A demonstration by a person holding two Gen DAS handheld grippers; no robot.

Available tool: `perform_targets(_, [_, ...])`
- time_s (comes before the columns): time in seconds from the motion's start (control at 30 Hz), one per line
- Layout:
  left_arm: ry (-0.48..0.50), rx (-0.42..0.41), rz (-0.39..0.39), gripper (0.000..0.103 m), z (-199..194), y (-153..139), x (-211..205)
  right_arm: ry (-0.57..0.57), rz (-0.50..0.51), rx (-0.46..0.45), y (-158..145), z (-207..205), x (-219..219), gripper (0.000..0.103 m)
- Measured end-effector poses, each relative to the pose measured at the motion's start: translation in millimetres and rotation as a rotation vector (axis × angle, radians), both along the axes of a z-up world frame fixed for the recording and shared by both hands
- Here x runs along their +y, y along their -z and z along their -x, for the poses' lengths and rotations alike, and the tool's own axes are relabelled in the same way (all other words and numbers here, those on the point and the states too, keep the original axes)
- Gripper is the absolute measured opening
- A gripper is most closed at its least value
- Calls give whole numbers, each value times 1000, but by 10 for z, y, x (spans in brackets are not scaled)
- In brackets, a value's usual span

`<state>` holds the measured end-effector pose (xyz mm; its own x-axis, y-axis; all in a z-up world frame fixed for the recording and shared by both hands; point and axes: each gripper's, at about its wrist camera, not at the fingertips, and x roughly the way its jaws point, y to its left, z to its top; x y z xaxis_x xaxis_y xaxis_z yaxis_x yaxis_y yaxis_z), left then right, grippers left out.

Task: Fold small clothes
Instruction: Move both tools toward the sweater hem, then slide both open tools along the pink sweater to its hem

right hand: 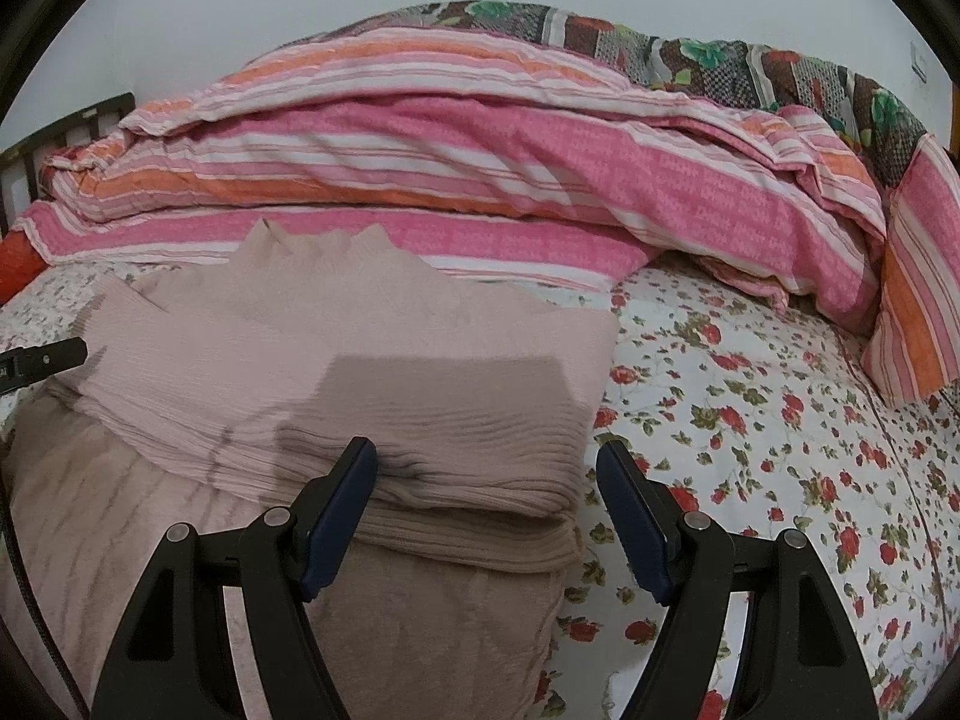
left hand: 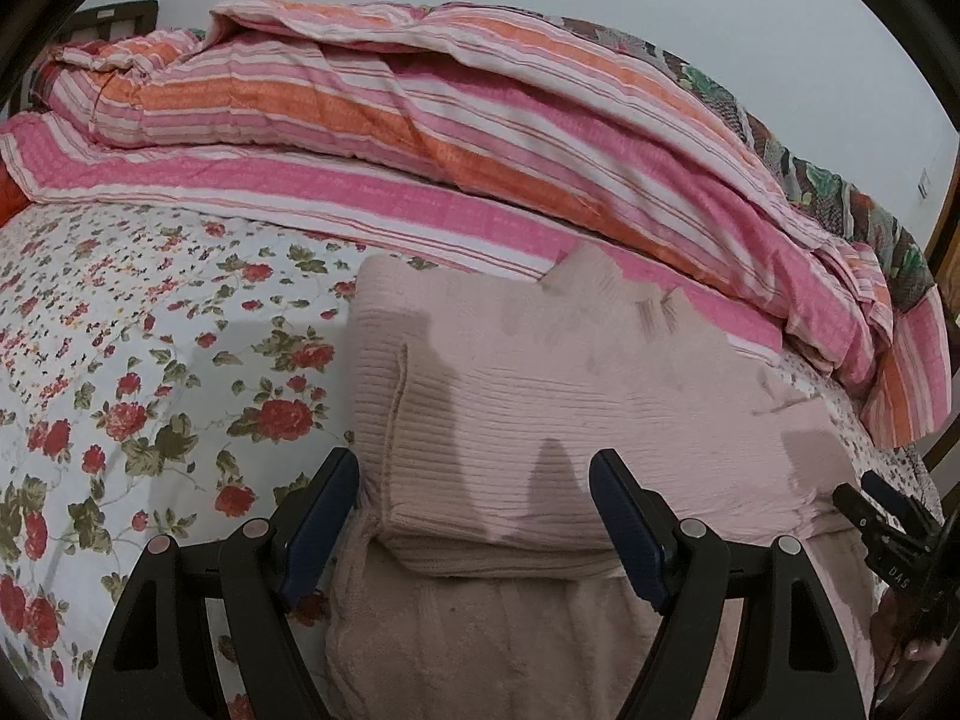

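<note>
In the left wrist view, the left gripper (left hand: pixel 474 516) was seen with its jaws wide and nothing clamped between them, poised over the near left corner of the pink ribbed sweater (left hand: pixel 540 396), which lay part-folded on the floral bedsheet (left hand: pixel 120 360) near the middle of the bed, an upper layer doubled over a lower one. A neat fold would seem best served if that near folded edge were taken in both layers at once and kept level with the other side, so that no skew was dragged into the knit. The right gripper's tips (left hand: pixel 870 504) were caught at the far right edge of this view, over the sweater's right side. In the right wrist view, the right gripper (right hand: pixel 486 510) was likewise shown wide open and empty, straddling the near right corner of the sweater. Only this view showed the sweater's right edge against the bedsheet; only the left view showed its seam down the left side. The striped quilt (right hand: pixel 480 180) was heaped at the far side in both.
</note>
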<state>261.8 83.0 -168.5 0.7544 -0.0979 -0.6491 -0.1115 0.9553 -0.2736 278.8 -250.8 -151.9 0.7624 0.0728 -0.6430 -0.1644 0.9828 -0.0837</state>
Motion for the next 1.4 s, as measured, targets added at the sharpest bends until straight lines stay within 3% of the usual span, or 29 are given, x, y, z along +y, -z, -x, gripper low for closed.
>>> perform_targets(0.4, [6,5,1,78,-33,-1,23,-4,0,0,-7,-3,17,74])
perform_targets(0.73, [-41,-125,49,78,147,-206,152,7,-97,-65,-203,108,-146,74])
perform_targets(1.07, [-12,-189,0,77,265,-399,100,-12,-155,-132,-407,329,-157,74])
perform_targets(1.3, [40,-217,-45,78,408,-531,198,16,-237,-76,-541,373,-165,74])
perform_targets(1.4, [51,-211,-57,78,457,-545,230,27,-206,-83,-661,527,-161,74])
